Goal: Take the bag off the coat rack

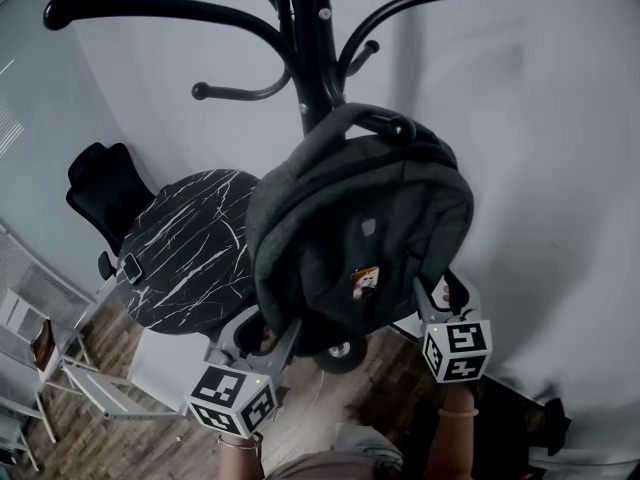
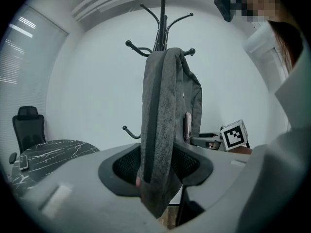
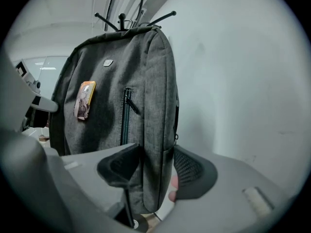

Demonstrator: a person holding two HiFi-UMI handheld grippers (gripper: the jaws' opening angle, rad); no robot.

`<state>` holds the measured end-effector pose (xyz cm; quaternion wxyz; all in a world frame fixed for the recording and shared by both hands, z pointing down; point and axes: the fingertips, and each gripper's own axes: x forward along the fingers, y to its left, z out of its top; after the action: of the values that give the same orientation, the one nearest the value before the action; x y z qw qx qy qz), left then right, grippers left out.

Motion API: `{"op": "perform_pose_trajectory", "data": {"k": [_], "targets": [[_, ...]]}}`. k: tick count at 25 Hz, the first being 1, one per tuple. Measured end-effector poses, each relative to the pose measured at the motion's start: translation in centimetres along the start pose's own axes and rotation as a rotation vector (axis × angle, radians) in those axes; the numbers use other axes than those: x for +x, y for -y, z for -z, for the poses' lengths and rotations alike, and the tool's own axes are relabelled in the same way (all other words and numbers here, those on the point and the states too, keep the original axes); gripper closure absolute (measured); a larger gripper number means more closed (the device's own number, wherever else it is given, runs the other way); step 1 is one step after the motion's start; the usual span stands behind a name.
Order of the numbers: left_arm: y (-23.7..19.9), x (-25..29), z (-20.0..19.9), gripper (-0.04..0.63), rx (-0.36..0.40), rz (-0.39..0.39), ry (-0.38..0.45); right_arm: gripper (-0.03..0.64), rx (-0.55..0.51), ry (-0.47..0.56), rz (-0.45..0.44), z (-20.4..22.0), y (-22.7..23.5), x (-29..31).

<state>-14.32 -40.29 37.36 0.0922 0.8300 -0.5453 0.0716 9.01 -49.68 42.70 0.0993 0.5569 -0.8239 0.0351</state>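
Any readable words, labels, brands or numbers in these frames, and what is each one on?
No text can be read in any view.
Small patch on the bag: too small to read.
Yellow charm on the bag: a picture; any print is blurred.
Marker cubes: black-and-white square patterns only, no letters or numbers.

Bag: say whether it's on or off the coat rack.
On: the bag hangs by its handle from a hook of the coat rack.

Dim, cool, even indoor light; soft shadows; strong fisheye bending; dark vignetted corners.
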Motion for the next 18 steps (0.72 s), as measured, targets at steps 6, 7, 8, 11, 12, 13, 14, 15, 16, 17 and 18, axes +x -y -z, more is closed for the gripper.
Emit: {"op": "perform_pose_trajectory", "data": {"k": [6, 7, 8, 11, 12, 13, 14, 15, 16, 17, 18], "targets": [[-0.3, 0.2, -0.2, 0.455, 0.048, -0.019, 0.014, 0.462, 0.002, 0.012, 0.01, 0.0, -0.4, 0.2], [-0.3, 0.2, -0.3, 0.466, 0.06, -0.025, 0.017, 0.493, 0.001, 0.016, 0.017, 0.0, -0.5, 0.0], [-0.3, 0.1, -0.3, 0.477, 0.072, -0.029, 0.021, 0.503, 0.001, 0.022, 0.024, 0.0, -0.5, -0.2], [-0.2, -0.1, -0.5, 0.494, 0.097, -0.038, 0.031, 0.523, -0.013, 0.038, 0.05, 0.0, -0.8, -0.8], [-0.2, -0.1, -0.6, 0.499, 0.103, -0.041, 0.034, 0.526, -0.018, 0.041, 0.059, -0.1, -0.9, -0.9], [-0.1, -0.2, -0.7, 0.502, 0.108, -0.044, 0.038, 0.529, -0.021, 0.045, 0.066, -0.1, -1.0, -1.1], [-0.1, -0.3, -0.7, 0.503, 0.112, -0.046, 0.04, 0.532, -0.022, 0.047, 0.073, -0.1, -1.0, -1.2], [-0.1, -0.4, -0.8, 0.505, 0.118, -0.047, 0.044, 0.534, -0.023, 0.048, 0.079, -0.1, -1.1, -1.3], [0.0, -0.5, -0.8, 0.506, 0.124, -0.049, 0.048, 0.535, -0.023, 0.05, 0.085, -0.1, -1.2, -1.4], [0.1, -0.6, -0.9, 0.508, 0.13, -0.05, 0.053, 0.536, -0.023, 0.053, 0.09, -0.2, -1.3, -1.6], [0.2, -0.8, -1.0, 0.509, 0.134, -0.05, 0.059, 0.538, -0.023, 0.056, 0.094, -0.2, -1.4, -1.9]]}}
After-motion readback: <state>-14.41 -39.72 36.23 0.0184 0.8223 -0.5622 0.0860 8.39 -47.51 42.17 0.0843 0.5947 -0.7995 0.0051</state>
